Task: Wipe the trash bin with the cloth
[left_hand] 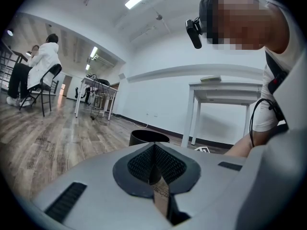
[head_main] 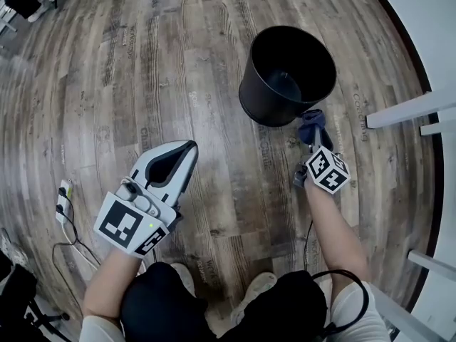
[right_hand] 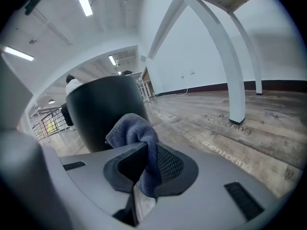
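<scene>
A blue cloth [head_main: 311,125] is pinched fast in the right gripper [head_main: 312,140], just beside the black trash bin [head_main: 258,105] on the wood floor. The left gripper [head_main: 188,150] is carried with jaws together on nothing. Steady strokes along the bin's wall seem called for, and a white table leg [head_main: 406,110] crowds the right side.

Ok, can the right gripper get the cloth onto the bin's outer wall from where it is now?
Probably yes. The right gripper is shut on the cloth, which sits close beside the near wall of the bin. Nothing shows between them, and the left gripper is well off to the side.
</scene>
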